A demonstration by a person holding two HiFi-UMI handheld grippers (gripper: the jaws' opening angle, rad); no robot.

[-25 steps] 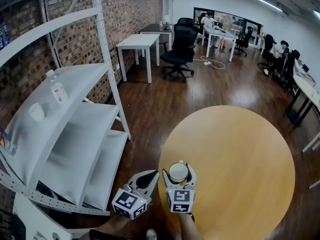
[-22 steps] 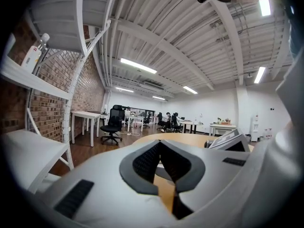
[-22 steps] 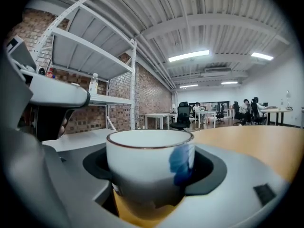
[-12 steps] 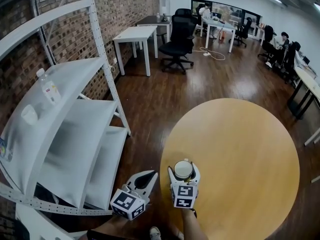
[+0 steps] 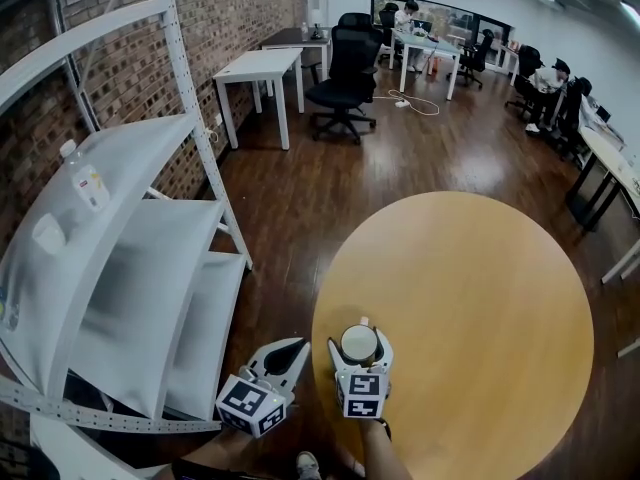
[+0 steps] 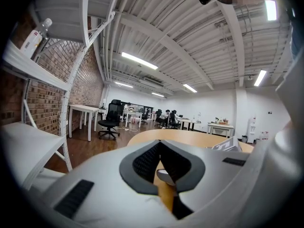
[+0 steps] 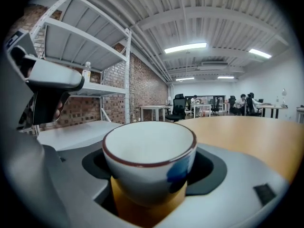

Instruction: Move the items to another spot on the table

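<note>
A white cup (image 5: 358, 344) with a brown rim and a blue patch stands between the jaws of my right gripper (image 5: 360, 334), which is shut on it, near the left edge of the round wooden table (image 5: 470, 298). In the right gripper view the cup (image 7: 149, 158) fills the space between the jaws of the right gripper (image 7: 151, 177), with the orange tabletop showing below it. I cannot tell whether it touches the table. My left gripper (image 5: 296, 349) hangs just left of the table edge, shut and holding nothing; its own view shows the left gripper (image 6: 160, 147) with its tips meeting.
A white metal shelf rack (image 5: 130, 258) stands close at the left, with a plastic bottle (image 5: 82, 176) on its upper shelf. Dark wood floor lies between rack and table. A white desk (image 5: 258, 66) and a black office chair (image 5: 340, 78) are farther back.
The head view has shifted a little. Both grippers and the cup keep about the same places by the table's left edge.
</note>
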